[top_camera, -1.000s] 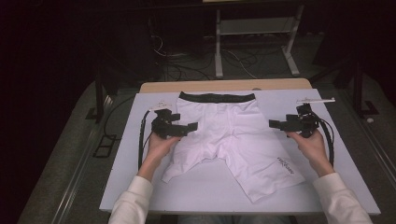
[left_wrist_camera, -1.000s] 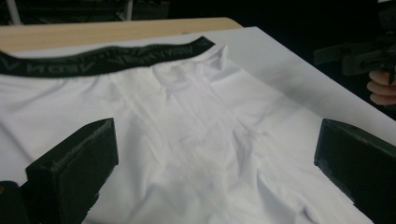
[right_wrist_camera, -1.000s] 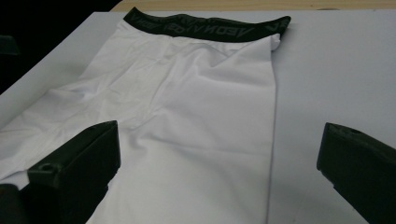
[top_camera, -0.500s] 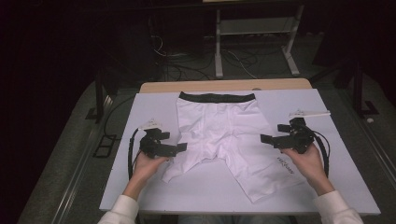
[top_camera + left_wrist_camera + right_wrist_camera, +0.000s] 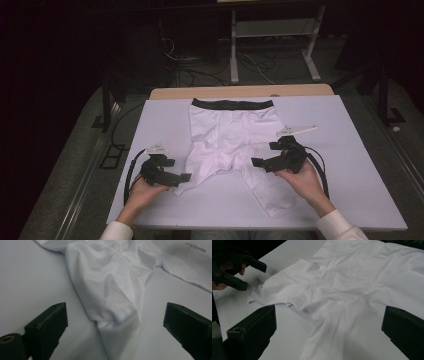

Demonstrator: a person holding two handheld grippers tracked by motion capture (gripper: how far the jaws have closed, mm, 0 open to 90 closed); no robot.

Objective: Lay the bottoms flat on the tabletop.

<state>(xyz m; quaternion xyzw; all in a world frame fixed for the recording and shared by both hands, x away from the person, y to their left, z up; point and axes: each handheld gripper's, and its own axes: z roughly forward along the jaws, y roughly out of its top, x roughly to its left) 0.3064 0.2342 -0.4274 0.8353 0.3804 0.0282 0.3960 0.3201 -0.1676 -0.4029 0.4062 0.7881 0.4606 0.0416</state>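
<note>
White shorts [image 5: 232, 145] lie flat on a pale matte table [image 5: 350, 165], black waistband [image 5: 232, 104] at the far edge, legs pointing toward the person. Fabric is thin soft knit, lightly creased; a finer mesh-like panel runs through the crotch in the right gripper view [image 5: 342, 302]. The leg on the left side is bunched and rumpled, its hem folded over into a rounded lump [image 5: 117, 312]. The leg on the right side lies smoother and longer, with small dark print near its hem [image 5: 196, 244].

Left gripper [image 5: 181, 177]: black plastic, blocky jaws spread wide, nothing between them. It sits just beside the bunched leg's hem, pointing at it; in the left gripper view the hem lump lies between the two jaws but clear of both. Contact with cloth: cannot tell from above.

Right gripper [image 5: 258, 163]: same build, jaws also wide apart, holding nothing. Tips sit at the inner edge of the right-side leg; touching or just above, cannot tell.

Each gripper is gripped by a hand [image 5: 305, 180] with a white sleeve, black cable [image 5: 131, 172] looping behind. The table's wooden edge [image 5: 240, 91] shows beyond the waistband.
</note>
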